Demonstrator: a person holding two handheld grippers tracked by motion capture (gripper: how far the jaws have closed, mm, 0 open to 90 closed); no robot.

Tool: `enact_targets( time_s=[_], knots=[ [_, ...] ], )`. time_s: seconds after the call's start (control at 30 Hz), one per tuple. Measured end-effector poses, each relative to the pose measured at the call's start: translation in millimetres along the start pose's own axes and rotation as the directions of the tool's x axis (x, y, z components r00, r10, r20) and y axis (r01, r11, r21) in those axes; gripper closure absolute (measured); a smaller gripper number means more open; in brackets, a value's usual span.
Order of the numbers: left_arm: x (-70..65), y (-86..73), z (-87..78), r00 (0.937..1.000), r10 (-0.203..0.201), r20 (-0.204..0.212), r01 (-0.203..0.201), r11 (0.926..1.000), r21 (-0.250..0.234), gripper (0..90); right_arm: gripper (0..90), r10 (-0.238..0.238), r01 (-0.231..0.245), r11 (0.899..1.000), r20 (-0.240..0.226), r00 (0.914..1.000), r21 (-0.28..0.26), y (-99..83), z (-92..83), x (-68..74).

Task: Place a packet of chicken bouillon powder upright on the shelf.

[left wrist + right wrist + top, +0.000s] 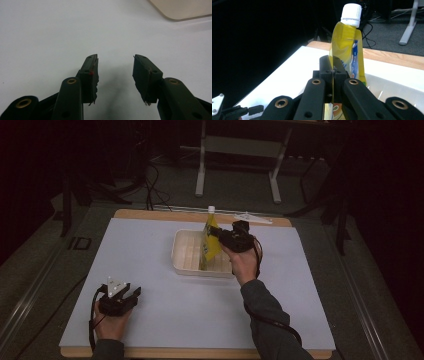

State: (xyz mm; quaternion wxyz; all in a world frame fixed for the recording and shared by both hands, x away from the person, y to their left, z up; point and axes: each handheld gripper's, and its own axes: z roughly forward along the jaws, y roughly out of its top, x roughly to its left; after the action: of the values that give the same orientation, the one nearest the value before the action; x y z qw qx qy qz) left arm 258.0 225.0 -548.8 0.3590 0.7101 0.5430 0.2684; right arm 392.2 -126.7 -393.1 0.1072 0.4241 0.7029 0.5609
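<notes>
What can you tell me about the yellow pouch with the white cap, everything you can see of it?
The yellow pouch is a soft, glossy, see-through plastic spout pouch with a ribbed white screw cap on top and blue and white print down one side. It stands upright, cap up, over the cream tray at the far middle of the table. The right hand-held gripper is shut on its edge, pinching the thin film between both jaws. Whether its bottom rests in the tray cannot be told.

The white rectangular tabletop (165, 250) with wooden edge carries a cream plastic tray (186, 251) with ribbed bottom, at the far middle, slightly right.
</notes>
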Motion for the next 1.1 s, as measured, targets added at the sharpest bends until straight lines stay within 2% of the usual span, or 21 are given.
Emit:
enact_targets(
  time_s=[0.13,0.23,1.1],
  knots=[
    [-0.3,0.0,0.1,1.0000,0.001,0.000,-0.001,1.0000,0.003,55.1,90.0,0.003,-0.003,1.000,0.010,0.9999,0.012,1.6,2.5,-0.7],
    [-0.3,0.0,0.1,1.0000,0.001,0.000,-0.001,1.0000,0.004,55.1,90.0,-0.014,0.013,1.000,0.033,0.9994,0.025,2.5,5.3,-0.8],
    [-0.4,0.0,0.7,1.0000,0.003,0.003,-0.003,1.0000,0.005,54.9,90.0,0.017,-0.028,0.993,0.092,0.9957,0.114,4.2,29.2,-16.3]
  ],
)
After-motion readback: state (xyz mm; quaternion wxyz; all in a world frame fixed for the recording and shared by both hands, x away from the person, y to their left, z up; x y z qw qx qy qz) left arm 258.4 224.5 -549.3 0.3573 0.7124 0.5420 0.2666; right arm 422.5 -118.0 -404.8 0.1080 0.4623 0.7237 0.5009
